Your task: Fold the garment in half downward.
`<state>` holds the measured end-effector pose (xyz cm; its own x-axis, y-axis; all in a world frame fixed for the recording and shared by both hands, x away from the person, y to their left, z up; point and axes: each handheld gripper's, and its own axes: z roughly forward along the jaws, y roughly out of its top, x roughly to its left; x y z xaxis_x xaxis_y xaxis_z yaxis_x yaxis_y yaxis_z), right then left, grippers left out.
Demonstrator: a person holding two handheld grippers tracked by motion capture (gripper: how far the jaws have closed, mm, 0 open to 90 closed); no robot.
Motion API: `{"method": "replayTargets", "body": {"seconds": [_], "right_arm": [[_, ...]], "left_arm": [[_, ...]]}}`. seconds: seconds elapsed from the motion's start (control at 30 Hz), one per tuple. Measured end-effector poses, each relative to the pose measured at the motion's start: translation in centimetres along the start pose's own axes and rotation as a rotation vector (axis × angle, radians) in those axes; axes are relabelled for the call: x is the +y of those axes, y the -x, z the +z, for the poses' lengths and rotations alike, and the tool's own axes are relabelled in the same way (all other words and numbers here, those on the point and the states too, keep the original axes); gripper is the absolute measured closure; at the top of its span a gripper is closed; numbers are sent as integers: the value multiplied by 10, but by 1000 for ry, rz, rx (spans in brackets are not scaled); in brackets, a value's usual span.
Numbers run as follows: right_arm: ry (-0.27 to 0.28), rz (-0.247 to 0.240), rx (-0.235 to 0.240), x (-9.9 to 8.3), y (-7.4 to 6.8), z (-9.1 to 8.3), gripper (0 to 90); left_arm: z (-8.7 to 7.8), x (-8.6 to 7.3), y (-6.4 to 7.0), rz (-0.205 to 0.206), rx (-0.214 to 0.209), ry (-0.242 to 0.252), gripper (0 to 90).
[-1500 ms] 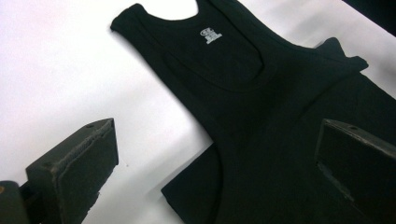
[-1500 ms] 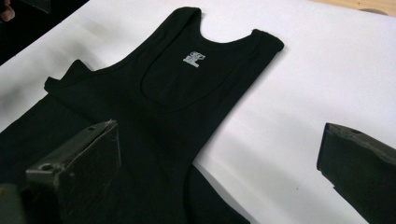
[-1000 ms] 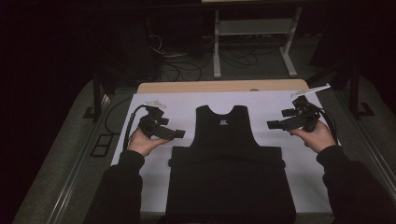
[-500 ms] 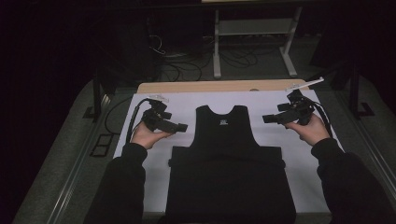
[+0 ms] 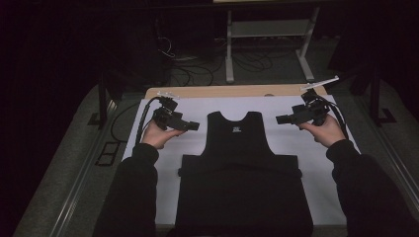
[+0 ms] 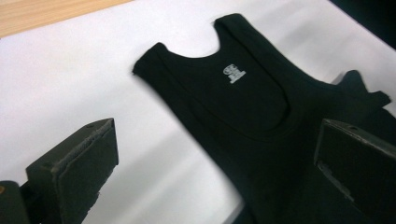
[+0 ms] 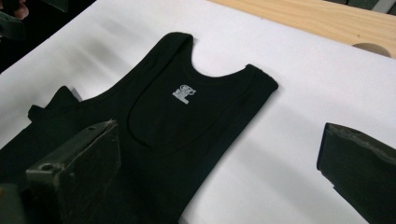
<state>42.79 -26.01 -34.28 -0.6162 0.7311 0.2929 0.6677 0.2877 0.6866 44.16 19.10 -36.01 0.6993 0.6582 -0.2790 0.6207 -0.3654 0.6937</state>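
A black sleeveless cotton vest with a small white label inside its neckline lies flat on the white sheet that covers the wooden desk, neck towards the far edge. The left tongs hover just beside the vest's left shoulder strap — jaws spread wide, nothing between them. The right tongs hang near the opposite strap, also spread and empty. Both point inward at the garment — neither touches it.
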Motion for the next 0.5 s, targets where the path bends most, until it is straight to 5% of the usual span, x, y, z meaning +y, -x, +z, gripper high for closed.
{"method": "replayTargets", "body": {"seconds": [0.33,0.5], "right_arm": [[3,4,-2,12,5,7,0],[14,17,-8,16,10,10,0]], "left_arm": [[9,6,-9,-23,-7,24,0],[11,5,-18,-71,1,71,0]]}}
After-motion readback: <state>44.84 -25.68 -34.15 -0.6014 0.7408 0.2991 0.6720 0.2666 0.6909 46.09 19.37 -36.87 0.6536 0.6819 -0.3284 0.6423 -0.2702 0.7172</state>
